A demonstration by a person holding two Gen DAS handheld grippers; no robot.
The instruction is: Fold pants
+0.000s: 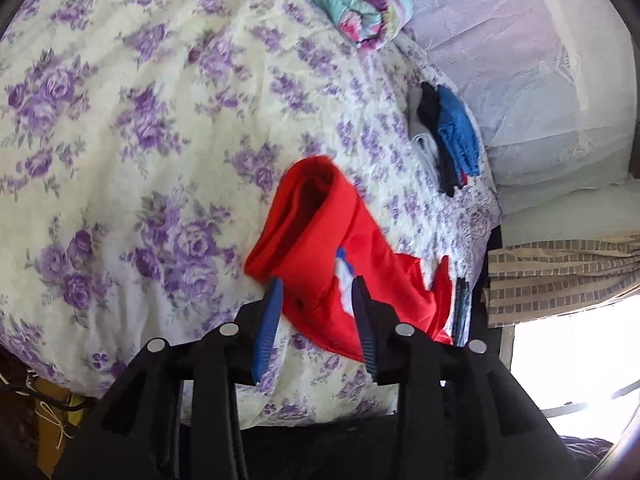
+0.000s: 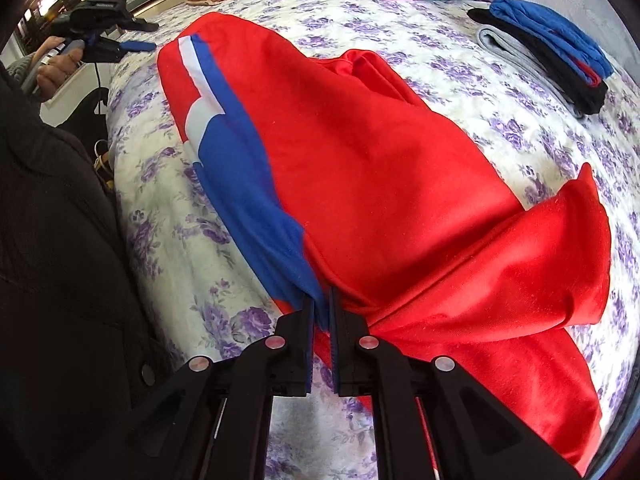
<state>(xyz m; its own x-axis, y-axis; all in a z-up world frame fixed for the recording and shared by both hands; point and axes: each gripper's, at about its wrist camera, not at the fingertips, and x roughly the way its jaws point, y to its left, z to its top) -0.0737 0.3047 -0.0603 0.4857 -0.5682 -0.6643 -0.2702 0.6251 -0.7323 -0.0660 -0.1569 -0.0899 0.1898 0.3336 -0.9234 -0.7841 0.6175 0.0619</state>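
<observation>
Right wrist view is showing the right gripper with its jaws nearly closed, pinching the blue-striped edge of the red pants, which are lying bunched on the bed with its purple-flowered cover. A stack of folded clothes is sitting well apart near the far edge. In the left wrist view the left gripper is hovering over the pants with its jaws partly open; nothing is being pinched between them, though the cloth is lying beneath.
</observation>
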